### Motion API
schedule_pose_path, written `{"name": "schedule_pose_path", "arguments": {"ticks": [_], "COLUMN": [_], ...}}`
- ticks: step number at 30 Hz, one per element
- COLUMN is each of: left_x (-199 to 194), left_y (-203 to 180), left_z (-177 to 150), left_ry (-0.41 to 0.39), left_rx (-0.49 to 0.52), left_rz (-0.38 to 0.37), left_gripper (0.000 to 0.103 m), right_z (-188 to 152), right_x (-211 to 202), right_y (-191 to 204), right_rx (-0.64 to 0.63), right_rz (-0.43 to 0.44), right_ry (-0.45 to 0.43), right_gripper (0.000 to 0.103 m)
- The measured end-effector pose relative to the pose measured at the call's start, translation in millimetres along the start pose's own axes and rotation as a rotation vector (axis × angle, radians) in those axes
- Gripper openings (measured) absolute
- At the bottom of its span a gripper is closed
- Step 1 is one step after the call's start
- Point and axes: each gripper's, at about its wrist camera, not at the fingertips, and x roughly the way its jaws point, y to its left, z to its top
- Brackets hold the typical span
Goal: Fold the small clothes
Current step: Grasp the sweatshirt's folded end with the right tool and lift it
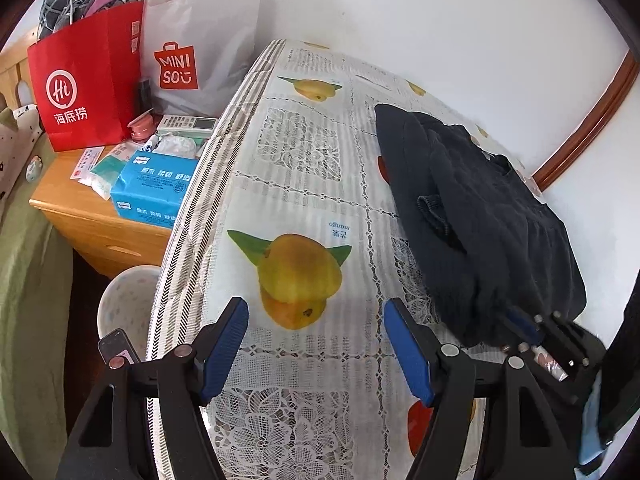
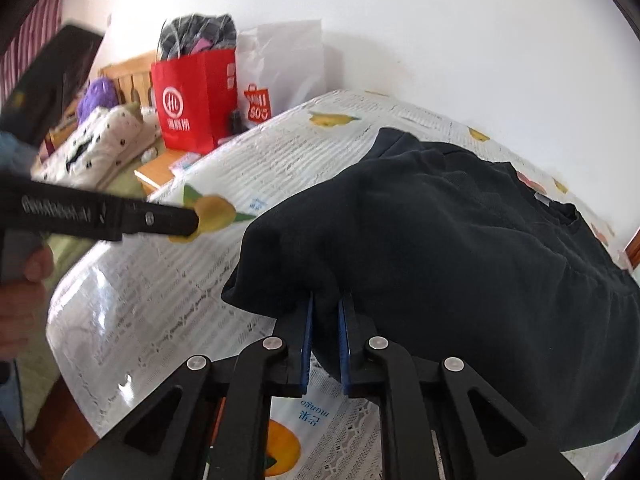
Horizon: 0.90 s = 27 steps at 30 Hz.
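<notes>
The dark navy garment (image 2: 460,240) lies crumpled on the bench (image 1: 304,168), toward the right and far side of its top, near the white wall (image 1: 440,20); the bench wears a lace-patterned plastic cloth printed with mangoes, and one printed mango (image 1: 298,276) shows just ahead of the left tool; the garment's neckline (image 2: 568,212) points toward the far right, and a ribbed cuff (image 1: 434,210) is folded over on its upper surface.

The right tool (image 2: 326,312) is nearly closed, its blue pads (image 2: 308,344) pinching the near hem of the garment, a fold of dark cloth caught between them and draped over their tips; in the left wrist view the same tool (image 1: 524,330) is seen at the garment's near corner, its tips partly under the fabric.

The left tool (image 1: 316,312) stands wide, its blue pads (image 1: 224,352) well apart with nothing between them, poised over bare cloth to the left of the garment and apart from it; in the right wrist view it (image 2: 184,222) reaches in from the left, blurred, with a hand (image 2: 24,280) on its grip.

Beyond the bench's left edge stands a wooden nightstand (image 1: 100,232) carrying a red paper bag (image 1: 88,80), a white Miniso bag (image 1: 200,48), a blue pack of tissues (image 1: 154,188) and a remote control (image 1: 188,124); a white bin (image 1: 128,304) sits on the floor beside it.
</notes>
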Motion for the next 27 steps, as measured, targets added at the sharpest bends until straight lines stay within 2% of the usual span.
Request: {"name": "schedule_pose_path", "arguments": {"ticks": [3,7,9,13,17,22,25,27], "left_x": [1,2,4,11,21,37,47,53], "left_y": [-11,-35,-52,-86,-120,-169,-199,-216], "left_z": [1,8,11,14,13,7,4,4], "left_ry": [0.004,0.004,0.003,0.007,0.008,0.032,0.045,0.051], "left_rx": [0.017,0.047,0.068,0.115,0.163,0.236,0.284,0.308], "left_rz": [0.019,0.014,0.006,-0.017,-0.059,-0.122,-0.143,-0.161], "left_gripper": [0.068,0.068,0.068,0.068,0.068,0.068,0.068,0.068], "right_z": [15,31,30,5,-42,-98,-130,-137], "right_x": [-36,-87,-103,-117,-114,-88,-78,-77], "right_y": [-25,-76,-109,-171,-226,-263,-277,-279], "right_rx": [0.089,0.245,0.336,0.505,0.664,0.78,0.848,0.84], "right_rz": [0.004,-0.008,0.001,-0.019,-0.028,-0.106,-0.08,-0.061], "right_ry": [-0.124,-0.256,-0.29,-0.322,-0.325,-0.219,-0.154,-0.135], "right_gripper": [0.01,0.01,0.009,0.009,0.009,0.009,0.009,0.009]}}
